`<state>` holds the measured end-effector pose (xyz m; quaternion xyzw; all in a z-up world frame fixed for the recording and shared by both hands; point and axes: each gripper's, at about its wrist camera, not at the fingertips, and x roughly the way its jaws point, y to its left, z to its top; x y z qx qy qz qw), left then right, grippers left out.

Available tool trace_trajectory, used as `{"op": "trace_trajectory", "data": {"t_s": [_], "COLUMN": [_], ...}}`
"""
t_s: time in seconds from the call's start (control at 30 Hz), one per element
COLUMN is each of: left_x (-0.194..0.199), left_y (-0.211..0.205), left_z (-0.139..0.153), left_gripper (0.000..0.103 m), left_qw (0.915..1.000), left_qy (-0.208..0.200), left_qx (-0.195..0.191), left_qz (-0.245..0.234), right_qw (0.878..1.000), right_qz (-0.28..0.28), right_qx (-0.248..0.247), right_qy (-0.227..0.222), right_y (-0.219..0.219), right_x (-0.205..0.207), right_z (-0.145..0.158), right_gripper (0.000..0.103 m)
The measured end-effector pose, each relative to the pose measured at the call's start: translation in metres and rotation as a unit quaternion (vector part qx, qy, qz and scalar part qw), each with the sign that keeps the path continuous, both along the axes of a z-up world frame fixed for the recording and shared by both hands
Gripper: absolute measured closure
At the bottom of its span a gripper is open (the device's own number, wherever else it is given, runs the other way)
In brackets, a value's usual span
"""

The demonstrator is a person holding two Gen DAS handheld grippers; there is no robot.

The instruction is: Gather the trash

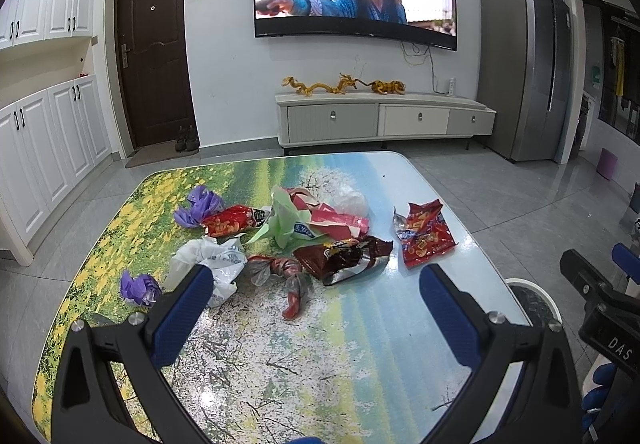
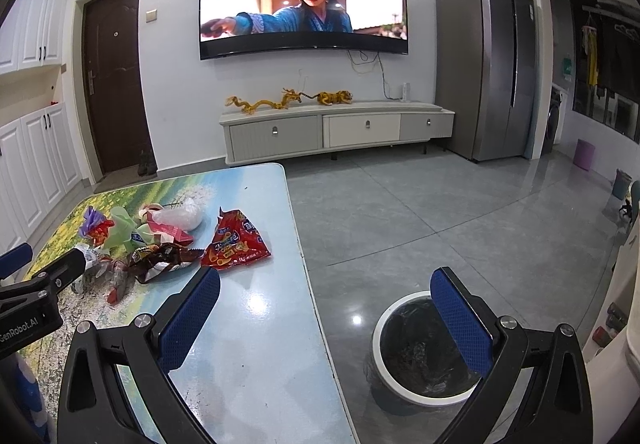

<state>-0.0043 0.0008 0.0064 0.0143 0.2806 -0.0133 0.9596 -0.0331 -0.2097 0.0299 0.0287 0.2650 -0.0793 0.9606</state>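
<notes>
left tongs [image 1: 316,284] released | right tongs [image 2: 326,292] released | wrappers [image 1: 344,256] on table [image 1: 400,324] | bin [image 2: 384,328] beside

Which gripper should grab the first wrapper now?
Left, probably. The left gripper is open over the table, facing the wrapper pile between its fingers. The right gripper is open too, but straddles the table edge above the trash bin.

The left gripper [image 1: 316,280] hangs wide apart over the worktop [image 1: 380,324], wrappers [image 1: 280,236] heaped just beyond its fingers [image 1: 182,316]
</notes>
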Motion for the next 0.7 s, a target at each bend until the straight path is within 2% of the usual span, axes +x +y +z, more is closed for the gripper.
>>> {"op": "trace_trajectory", "data": {"t_s": [0.5,0.7], "left_x": [-0.002,0.001], "left_y": [0.011,0.022], "left_z": [0.004,0.003], "left_gripper": [0.0,0.0], "left_qw": [1.0,0.9998], "left_qy": [-0.006,-0.008], "left_qx": [-0.004,0.008], "left_qz": [0.006,0.018], "right_qw": [1.0,1.0], "right_qz": [0.011,0.019], "right_qx": [-0.001,-0.003], "right_qy": [0.0,0.004], "right_y": [0.005,0.009], "right_x": [0.0,0.003], "right_z": [0.002,0.003], "right_gripper": [0.0,0.0]}}
